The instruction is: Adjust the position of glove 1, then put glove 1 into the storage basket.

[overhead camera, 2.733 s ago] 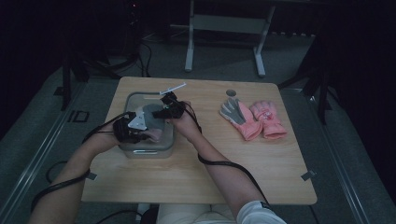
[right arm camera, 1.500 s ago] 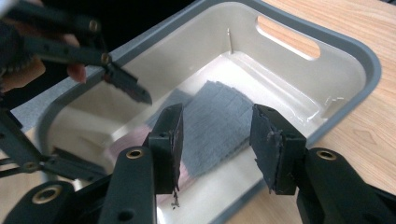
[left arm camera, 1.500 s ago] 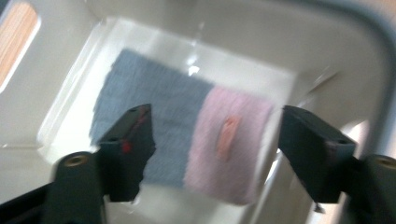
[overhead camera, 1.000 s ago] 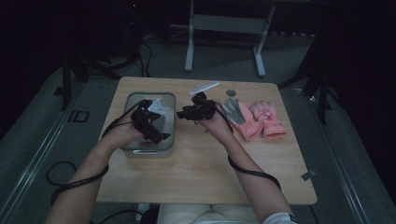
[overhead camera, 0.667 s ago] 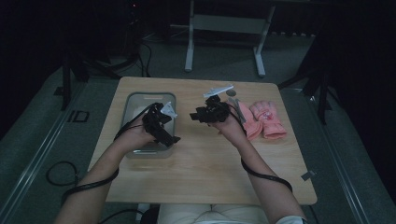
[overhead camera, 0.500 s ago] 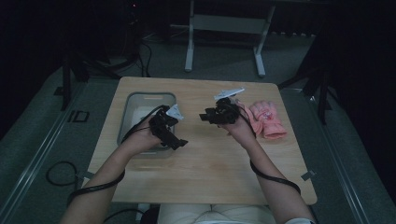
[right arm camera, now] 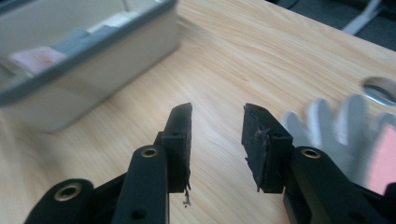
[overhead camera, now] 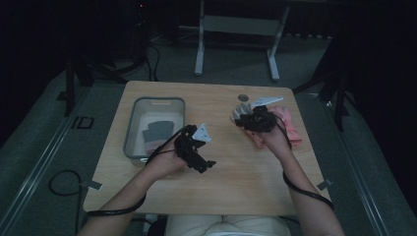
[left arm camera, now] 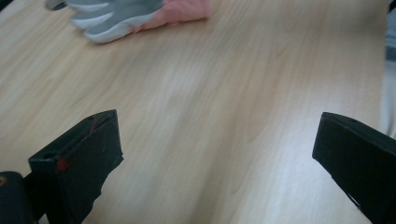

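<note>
1. Table (left arm camera: pixel 224 116): pale wood grain, smooth, faint sheen.
2. Gloves (left arm camera: pixel 126 16): pink knit cloth, grey coated fingers.
3. Bin (right arm camera: pixel 93 79): smooth matt plastic, grey rim.
4. Right gripper (right arm camera: pixel 217 135): matt black plastic, scuffed pads.

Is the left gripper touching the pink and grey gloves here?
Apart. The left gripper view shows the left gripper open over bare table, gloves well beyond.

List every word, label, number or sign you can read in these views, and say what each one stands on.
"ID": pale letters on the grey floor left of the table, in the high view.
None readable on the bin, the gloves, or either gripper.
The folded items in the bin show a reddish mark, too blurred to read.
</note>
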A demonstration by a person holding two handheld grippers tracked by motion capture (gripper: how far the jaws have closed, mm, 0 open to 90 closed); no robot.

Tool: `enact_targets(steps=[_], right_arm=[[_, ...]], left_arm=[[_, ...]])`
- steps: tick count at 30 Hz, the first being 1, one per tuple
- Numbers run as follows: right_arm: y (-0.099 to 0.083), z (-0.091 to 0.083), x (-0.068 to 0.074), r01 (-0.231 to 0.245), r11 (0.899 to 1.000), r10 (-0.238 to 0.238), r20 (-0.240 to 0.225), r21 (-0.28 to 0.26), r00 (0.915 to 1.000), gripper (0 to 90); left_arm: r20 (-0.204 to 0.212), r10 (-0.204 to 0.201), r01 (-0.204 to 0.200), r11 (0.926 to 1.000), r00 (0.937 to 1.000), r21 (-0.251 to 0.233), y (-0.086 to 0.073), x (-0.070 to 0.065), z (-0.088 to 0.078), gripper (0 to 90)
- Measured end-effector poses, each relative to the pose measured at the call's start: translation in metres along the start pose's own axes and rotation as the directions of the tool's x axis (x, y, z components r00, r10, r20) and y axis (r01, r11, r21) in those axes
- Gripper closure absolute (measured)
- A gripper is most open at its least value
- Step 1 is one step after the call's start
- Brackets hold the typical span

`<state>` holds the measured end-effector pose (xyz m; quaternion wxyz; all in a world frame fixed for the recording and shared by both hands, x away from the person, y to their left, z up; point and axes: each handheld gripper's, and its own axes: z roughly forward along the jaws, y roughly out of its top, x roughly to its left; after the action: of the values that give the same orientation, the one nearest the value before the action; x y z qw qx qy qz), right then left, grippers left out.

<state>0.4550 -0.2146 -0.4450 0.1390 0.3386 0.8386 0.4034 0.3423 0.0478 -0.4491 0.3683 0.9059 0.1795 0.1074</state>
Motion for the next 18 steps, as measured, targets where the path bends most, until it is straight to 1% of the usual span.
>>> enact_targets(steps=[1, 4, 5, 6, 8, 9, 10, 11, 12, 14, 15, 16, 18], right_arm=[[-0.002, -0.001, -0.004, 0.003, 1.000, -0.003, 0.011, 0.006, 0.9999, 62.6], [-0.009, -0.006, -0.015, 0.004, 1.000, -0.004, 0.038, 0.008, 0.9993, 62.6], [-0.011, -0.008, -0.020, 0.007, 1.000, -0.008, 0.050, 0.010, 0.9987, 62.6], [-0.013, -0.010, -0.024, 0.006, 1.000, -0.007, 0.064, 0.011, 0.9979, 62.6], [-0.017, -0.013, -0.033, 0.001, 1.000, -0.003, 0.085, 0.016, 0.9964, 62.6], [-0.019, -0.014, -0.039, -0.010, 1.000, 0.008, 0.093, 0.021, 0.9956, 63.0], [-0.020, -0.014, -0.042, -0.018, 1.000, 0.016, 0.095, 0.022, 0.9953, 63.3], [-0.022, -0.015, -0.046, -0.025, 0.999, 0.023, 0.097, 0.021, 0.9951, 63.6], [-0.023, -0.015, -0.050, -0.027, 0.999, 0.024, 0.102, 0.022, 0.9945, 64.0], [-0.024, -0.013, -0.056, -0.031, 0.999, 0.028, 0.108, 0.026, 0.9938, 64.2], [-0.024, -0.012, -0.058, -0.026, 0.999, 0.022, 0.112, 0.027, 0.9934, 64.2], [-0.023, -0.011, -0.060, -0.017, 0.999, 0.013, 0.118, 0.030, 0.9929, 64.3], [-0.021, -0.008, -0.063, 0.000, 0.999, -0.004, 0.125, 0.033, 0.9921, 64.2]], left_arm=[[0.002, 0.006, -0.006, 1.0000, 1.0000, -0.007, -0.001, -0.004, 0.003, 1.0], [-0.016, 0.033, -0.033, 0.9994, 0.9993, 0.003, -0.005, -0.014, 0.013, 1.0], [-0.010, 0.033, -0.033, 0.9994, 0.9994, -0.002, -0.007, -0.017, 0.017, 1.0], [-0.003, 0.025, -0.025, 0.9997, 0.9997, -0.002, -0.009, -0.019, 0.021, 1.0], [0.010, 0.026, -0.026, 0.9997, 0.9996, 0.002, -0.014, -0.025, 0.029, 1.0], [0.008, 0.025, -0.025, 0.9997, 0.9997, 0.005, -0.016, -0.027, 0.032, 1.0], [0.007, 0.035, -0.035, 0.9993, 0.9994, 0.013, -0.019, -0.030, 0.035, 1.0], [0.007, 0.043, -0.043, 0.9990, 0.9991, 0.010, -0.022, -0.032, 0.038, 1.0], [0.003, 0.037, -0.037, 0.9993, 0.9993, 0.007, -0.025, -0.034, 0.040, 1.0], [0.015, 0.031, -0.031, 0.9995, 0.9994, -0.003, -0.032, -0.037, 0.045, 1.0], [0.010, 0.021, -0.021, 0.9998, 0.9997, -0.004, -0.036, -0.039, 0.047, 1.0], [0.010, 0.018, -0.018, 0.9996, 0.9998, -0.022, -0.041, -0.041, 0.049, 1.0], [0.020, -0.003, 0.004, 0.9987, 0.9998, -0.050, -0.050, -0.043, 0.051, 1.0]])
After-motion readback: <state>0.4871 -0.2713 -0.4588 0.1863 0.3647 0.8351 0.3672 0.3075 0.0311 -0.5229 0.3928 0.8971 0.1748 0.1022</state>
